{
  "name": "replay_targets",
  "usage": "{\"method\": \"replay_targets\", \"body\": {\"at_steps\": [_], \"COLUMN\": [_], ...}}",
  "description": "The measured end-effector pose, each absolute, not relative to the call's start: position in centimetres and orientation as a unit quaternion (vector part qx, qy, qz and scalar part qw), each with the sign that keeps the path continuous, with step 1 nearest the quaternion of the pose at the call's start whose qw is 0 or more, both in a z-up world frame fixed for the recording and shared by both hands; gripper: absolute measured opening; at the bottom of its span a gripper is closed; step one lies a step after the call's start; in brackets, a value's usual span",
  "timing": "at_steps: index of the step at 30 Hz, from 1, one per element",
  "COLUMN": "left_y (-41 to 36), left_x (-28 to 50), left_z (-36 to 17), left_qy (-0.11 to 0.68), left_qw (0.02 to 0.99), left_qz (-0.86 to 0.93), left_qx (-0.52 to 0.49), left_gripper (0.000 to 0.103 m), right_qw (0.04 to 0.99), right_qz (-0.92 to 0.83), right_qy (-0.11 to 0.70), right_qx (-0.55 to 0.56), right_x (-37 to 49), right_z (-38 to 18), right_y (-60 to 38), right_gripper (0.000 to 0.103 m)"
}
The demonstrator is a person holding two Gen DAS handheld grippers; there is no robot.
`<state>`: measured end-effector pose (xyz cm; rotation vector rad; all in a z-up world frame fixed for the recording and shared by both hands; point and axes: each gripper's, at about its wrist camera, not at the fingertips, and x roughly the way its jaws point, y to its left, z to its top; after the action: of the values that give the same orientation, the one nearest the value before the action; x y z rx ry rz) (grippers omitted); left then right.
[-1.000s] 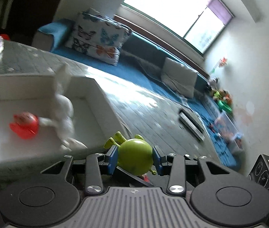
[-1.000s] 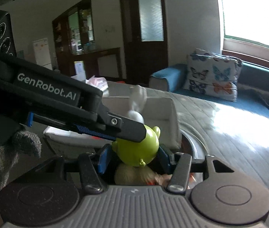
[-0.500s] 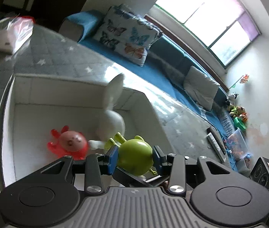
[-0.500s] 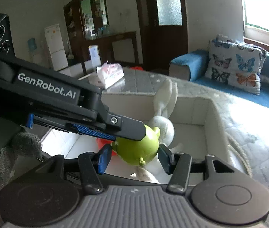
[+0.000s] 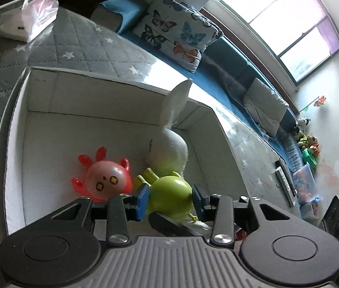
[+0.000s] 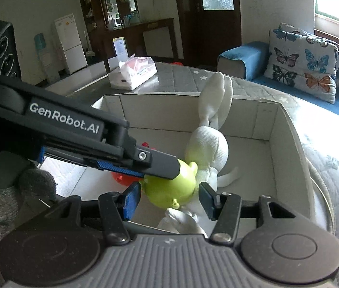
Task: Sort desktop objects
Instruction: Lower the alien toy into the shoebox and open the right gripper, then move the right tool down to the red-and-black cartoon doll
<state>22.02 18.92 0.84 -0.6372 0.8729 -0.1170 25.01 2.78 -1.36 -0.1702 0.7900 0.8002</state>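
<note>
- The green alien toy (image 5: 170, 193) hangs just above the white box (image 5: 40, 91), over its near edge, pinched between the blue pads (image 5: 142, 198) of the left gripper (image 5: 169, 198).
- The right gripper (image 6: 168, 199) sits at the same toy (image 6: 169, 189), jaws spread, pads beside it without clear contact.
- Inside the box, a red crab toy (image 5: 104, 175) lies mid-floor; a white plush rabbit (image 5: 169, 141) leans toward the far corner.
- A tissue pack (image 5: 29, 21) rests on the quilted surface (image 5: 78, 43) beyond the box.
</note>
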Motion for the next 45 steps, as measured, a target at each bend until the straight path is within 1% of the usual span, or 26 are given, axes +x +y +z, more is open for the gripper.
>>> {"method": "replay_targets", "body": {"at_steps": [10, 17, 25, 27, 29, 31, 33, 37, 40, 43, 45], "left_y": [19.4, 19.4, 18.7, 18.2, 17.7, 17.2, 16.6, 15.4, 14.3, 13.2, 12.4], "left_x": [21.8, 21.0, 19.4, 19.0, 18.4, 17.9, 17.4, 16.4, 15.8, 15.3, 15.1], "left_z": [0.2, 1.1, 2.9, 3.3, 3.8, 4.2, 4.4, 4.9, 5.0, 5.0, 4.8], "left_qy": [0.433, 0.426, 0.405, 0.402, 0.396, 0.391, 0.388, 0.382, 0.379, 0.378, 0.379], "left_qw": [0.847, 0.854, 0.868, 0.872, 0.877, 0.882, 0.884, 0.889, 0.893, 0.896, 0.896], "left_qz": [-0.036, -0.029, -0.032, -0.033, -0.033, -0.034, -0.036, -0.04, -0.045, -0.054, -0.062], "left_qx": [-0.306, -0.299, -0.285, -0.278, -0.27, -0.263, -0.258, -0.247, -0.238, -0.229, -0.225], "left_gripper": [0.042, 0.042, 0.042, 0.041, 0.041, 0.041, 0.041, 0.041, 0.041, 0.041, 0.041], "right_qw": [0.838, 0.836, 0.853, 0.858, 0.865, 0.871, 0.875, 0.885, 0.89, 0.896, 0.901], "right_qz": [0.387, 0.39, 0.387, 0.385, 0.381, 0.377, 0.373, 0.364, 0.357, 0.348, 0.339], "right_qy": [0.373, 0.373, 0.337, 0.327, 0.316, 0.305, 0.297, 0.281, 0.275, 0.267, 0.262], "right_qx": [-0.094, -0.097, -0.09, -0.088, -0.086, -0.083, -0.08, -0.075, -0.067, -0.065, -0.067], "right_x": [24.4, 24.4, 22.5, 21.8, 21.2, 20.5, 19.9, 18.6, 17.6, 16.5, 15.8], "right_z": [-1.1, -1.0, 0.1, 0.6, 1.0, 1.5, 1.9, 2.4, 2.6, 2.6, 2.5], "right_y": [3.8, 4.2, 2.6, 1.9, 1.1, 0.2, -0.6, -2.3, -3.7, -5.1, -6.0], "right_gripper": [0.055, 0.053, 0.054, 0.062, 0.069, 0.072, 0.082, 0.086, 0.092, 0.102, 0.103]}}
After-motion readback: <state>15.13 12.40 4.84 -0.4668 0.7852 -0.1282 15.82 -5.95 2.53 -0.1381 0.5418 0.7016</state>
